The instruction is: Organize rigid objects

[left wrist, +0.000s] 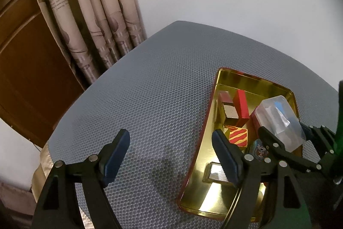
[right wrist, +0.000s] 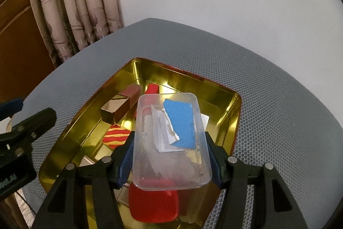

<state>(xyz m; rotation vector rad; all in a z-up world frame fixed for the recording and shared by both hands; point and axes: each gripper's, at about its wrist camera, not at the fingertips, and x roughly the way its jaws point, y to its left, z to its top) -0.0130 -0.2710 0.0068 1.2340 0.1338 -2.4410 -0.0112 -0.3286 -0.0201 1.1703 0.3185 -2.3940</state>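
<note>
A right gripper (right wrist: 170,161) holds a clear plastic box (right wrist: 171,143) over a gold tin (right wrist: 232,115) on a grey honeycomb-patterned table (right wrist: 278,100), its jaws clamped on the box's two long sides. A torn blue-and-white label (right wrist: 180,123) shows through the clear lid. The box hangs above the tin's 6 o'clock end in the right wrist view, over a glossy red case (right wrist: 154,205).

Inside the tin, a gold-and-maroon block (right wrist: 116,109) lies at 10 o'clock of the box, a red-and-yellow striped block (right wrist: 116,135) at 9 o'clock, and a red bar (right wrist: 152,88) at 12 o'clock.

The left gripper (left wrist: 171,156) hovers at the tin's (left wrist: 235,78) left rim with its jaws apart and nothing between them: one pad over bare table (left wrist: 139,89), the other over the tin, near a small silver box (left wrist: 215,173). From this side the clear box (left wrist: 280,121) sits at 2 o'clock, beyond the striped block (left wrist: 238,137).

A patterned curtain (left wrist: 92,14) and a brown wooden door (left wrist: 25,68) stand at 10 o'clock behind the table.
</note>
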